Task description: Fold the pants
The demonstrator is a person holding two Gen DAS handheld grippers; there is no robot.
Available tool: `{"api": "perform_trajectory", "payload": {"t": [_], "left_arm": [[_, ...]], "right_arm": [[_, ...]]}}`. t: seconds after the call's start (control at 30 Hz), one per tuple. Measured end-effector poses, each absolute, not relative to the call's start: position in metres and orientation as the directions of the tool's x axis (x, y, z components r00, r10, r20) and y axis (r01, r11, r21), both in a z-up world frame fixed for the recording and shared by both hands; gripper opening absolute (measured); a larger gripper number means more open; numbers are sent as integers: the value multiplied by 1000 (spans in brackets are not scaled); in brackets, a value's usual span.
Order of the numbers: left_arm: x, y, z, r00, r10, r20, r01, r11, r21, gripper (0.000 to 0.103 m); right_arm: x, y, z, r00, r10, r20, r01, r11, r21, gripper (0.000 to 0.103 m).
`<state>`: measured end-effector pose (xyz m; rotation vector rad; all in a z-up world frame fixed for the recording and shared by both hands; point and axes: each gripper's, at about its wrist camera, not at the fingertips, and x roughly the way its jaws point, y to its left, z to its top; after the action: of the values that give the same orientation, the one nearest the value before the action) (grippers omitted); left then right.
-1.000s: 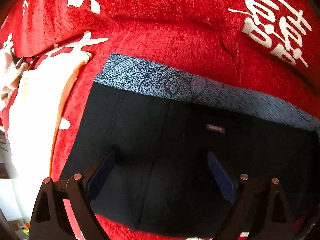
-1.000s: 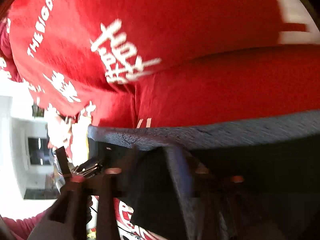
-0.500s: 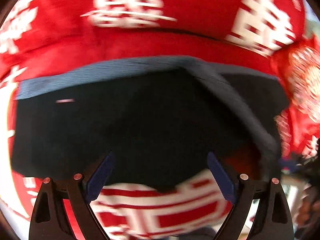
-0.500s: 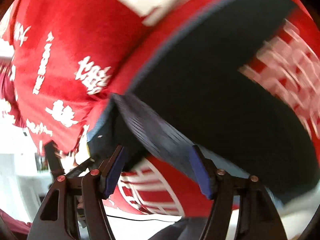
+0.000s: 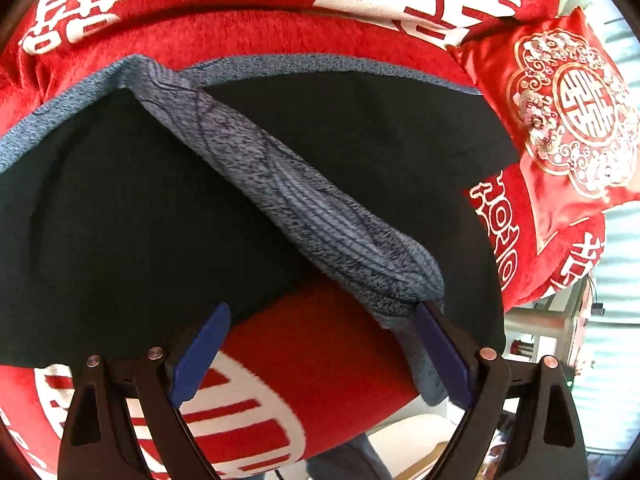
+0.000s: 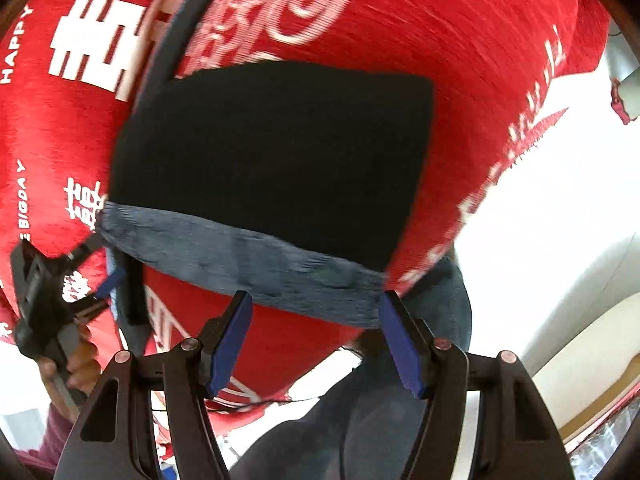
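The black pants (image 5: 120,208) lay spread on a red blanket (image 5: 248,36) printed with white characters, their grey-blue waistband (image 5: 296,196) folded back on itself into a diagonal band running from the upper left down toward the lower right. In the left wrist view, the left gripper (image 5: 320,344) had its 2 blue-padded fingers (image 5: 200,352) spread wide — the left one sat over the lower edge of the black cloth, the right one touched the end of the waistband, and nothing was pinched between them. Farther right, a red cushion (image 5: 572,112) with a gold and white medallion rested just beside the pants. In the right wrist view, blurred with motion, the left gripper showed small at the left edge beside the end of the waistband, and the right gripper (image 6: 316,340) was also spread open — its fingertips sat just below the waistband, and whether they touched it I could not tell.
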<state>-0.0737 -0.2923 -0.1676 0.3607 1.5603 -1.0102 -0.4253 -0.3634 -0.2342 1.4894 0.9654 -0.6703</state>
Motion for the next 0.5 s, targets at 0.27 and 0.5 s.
{"api": "perform_trajectory", "payload": {"t": [0.27, 0.5], "left_arm": [[-94, -305, -175, -331, -257, -908, 688, 593, -419, 93], [-105, -322, -186, -390, -223, -893, 667, 600, -441, 27]], "right_arm": [[-455, -375, -269, 680, 245, -691, 729, -129, 672, 50], [-450, -390, -241, 762, 262, -593, 638, -147, 756, 8]]}}
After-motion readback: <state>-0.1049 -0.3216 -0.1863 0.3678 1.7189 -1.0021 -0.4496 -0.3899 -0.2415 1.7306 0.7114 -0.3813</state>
